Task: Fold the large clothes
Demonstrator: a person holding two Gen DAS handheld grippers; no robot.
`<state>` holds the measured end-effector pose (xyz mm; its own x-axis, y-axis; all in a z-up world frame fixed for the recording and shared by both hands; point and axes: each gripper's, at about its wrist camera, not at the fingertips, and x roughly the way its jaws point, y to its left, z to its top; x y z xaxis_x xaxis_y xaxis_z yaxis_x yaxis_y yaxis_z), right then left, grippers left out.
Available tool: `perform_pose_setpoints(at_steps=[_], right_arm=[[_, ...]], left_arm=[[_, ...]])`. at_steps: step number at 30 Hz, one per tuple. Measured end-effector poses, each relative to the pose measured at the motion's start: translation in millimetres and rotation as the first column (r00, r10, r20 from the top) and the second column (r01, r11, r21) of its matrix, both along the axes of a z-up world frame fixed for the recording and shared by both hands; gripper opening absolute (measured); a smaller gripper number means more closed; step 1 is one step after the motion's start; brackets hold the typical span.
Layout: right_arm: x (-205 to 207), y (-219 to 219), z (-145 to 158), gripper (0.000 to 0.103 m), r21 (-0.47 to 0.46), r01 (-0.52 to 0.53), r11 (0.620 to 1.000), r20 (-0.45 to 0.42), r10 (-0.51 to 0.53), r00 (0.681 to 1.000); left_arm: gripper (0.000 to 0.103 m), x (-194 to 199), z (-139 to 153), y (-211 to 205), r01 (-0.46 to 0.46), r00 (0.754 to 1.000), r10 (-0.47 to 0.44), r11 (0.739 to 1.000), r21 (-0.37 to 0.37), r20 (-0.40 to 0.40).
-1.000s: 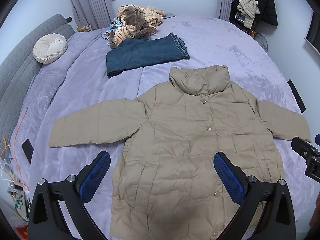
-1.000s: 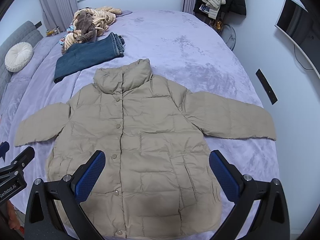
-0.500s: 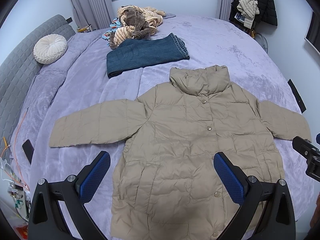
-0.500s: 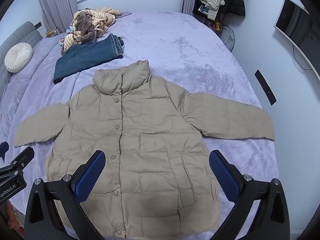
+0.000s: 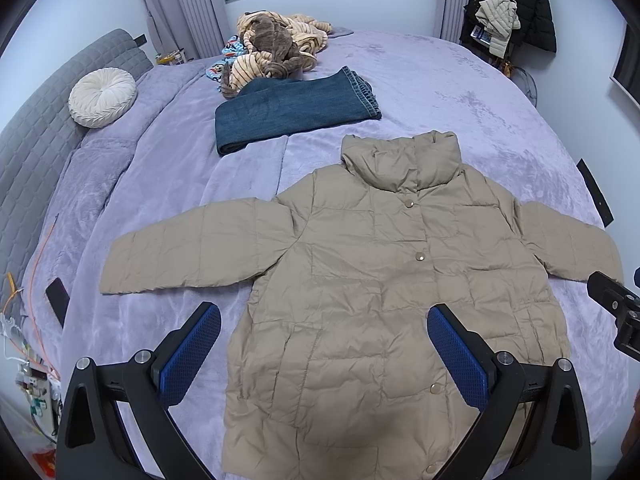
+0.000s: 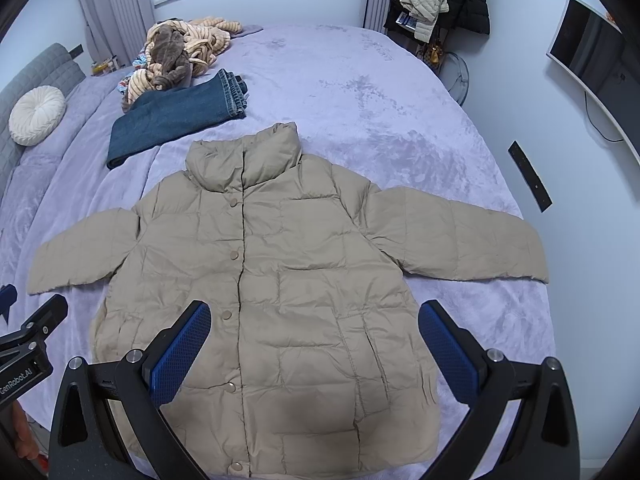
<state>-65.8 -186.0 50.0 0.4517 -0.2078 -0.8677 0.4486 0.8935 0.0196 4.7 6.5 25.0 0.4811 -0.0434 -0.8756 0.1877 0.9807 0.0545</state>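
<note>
Hovering over the near edge of the lilac plush-covered bed [image 5: 420, 68], I hold both tools spread wide with nothing between them: my left gripper [image 5: 324, 354] hangs above the lower left part of the beige quilted puffer jacket [image 5: 392, 280], its blue-padded fingers [image 5: 188, 354] released, and my right gripper [image 6: 314, 350] hangs above the jacket's lower middle, its fingers [image 6: 450, 356] released too. The jacket lies flat on its back on the bed, snapped shut down the front, collar pointing away from me, both sleeves stretched out sideways and hem nearest to me. Beyond the collar, well apart from it, sits a folded pair of dark blue denim jeans [image 5: 288, 110], and just behind that a heap of tan-and-brown striped plush clothing [image 5: 272, 50]. A round cream pleated cushion [image 5: 102, 98] rests against the grey quilted headboard [image 5: 36, 128] on the left. In the far right corner, dark and pale coats [image 6: 436, 0] hang by the wall, and a dark flat screen [image 6: 588, 48] is mounted on the right wall.
</note>
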Motion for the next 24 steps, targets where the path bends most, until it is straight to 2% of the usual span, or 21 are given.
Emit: perform_pose_setpoints(at_steps=[24], right_arm=[[0.7, -1.0, 0.8, 0.103, -0.004, 0.000, 1.000, 0.000, 0.000, 1.000]], left_arm=[[0.103, -3.3, -3.0, 1.7, -0.004, 1.000, 0.004, 1.000, 0.000, -0.001]])
